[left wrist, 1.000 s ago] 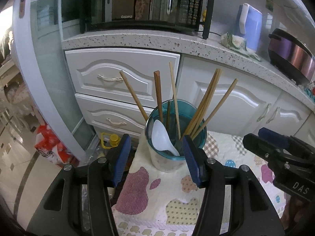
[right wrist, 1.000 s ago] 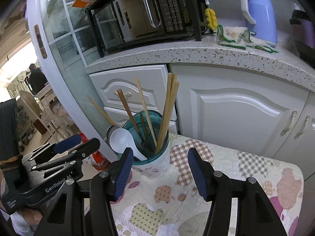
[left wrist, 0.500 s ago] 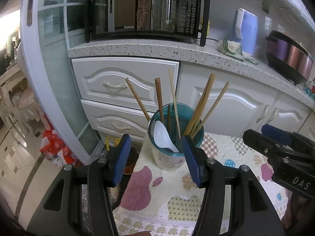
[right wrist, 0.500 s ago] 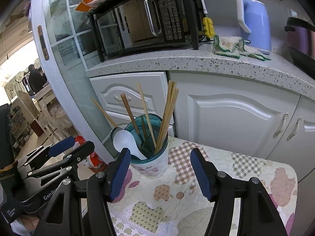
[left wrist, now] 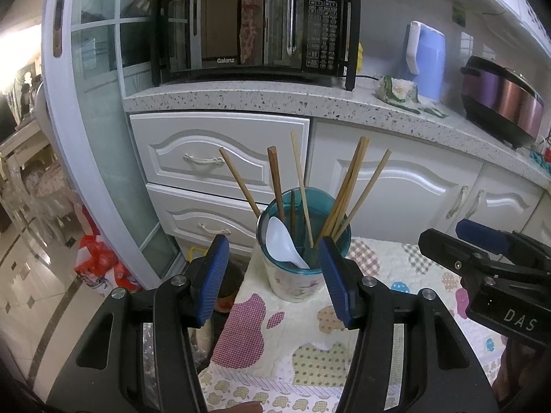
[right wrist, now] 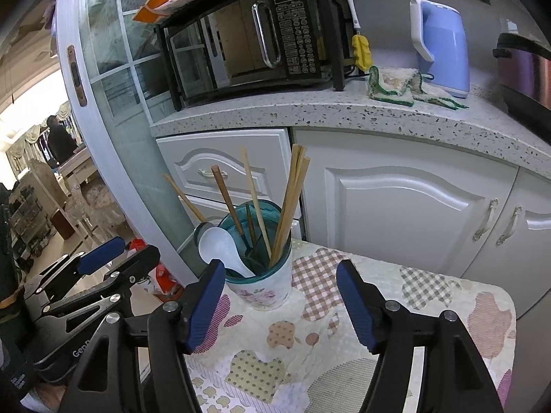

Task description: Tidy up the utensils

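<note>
The right gripper (right wrist: 279, 304) was opening wider than a second before, with nothing between its jaws. The left gripper (left wrist: 273, 280) stayed spread and had drawn back from the utensil cup (left wrist: 299, 277). The chopsticks (left wrist: 347, 191) and white spoon (left wrist: 284, 242) stood inside that cup, so the sorting looked finished.

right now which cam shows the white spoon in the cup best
The right wrist view: the white spoon shows its whole bowl, leaning over the cup rim. The left wrist view shows it too, smaller and partly behind the rim.
</note>
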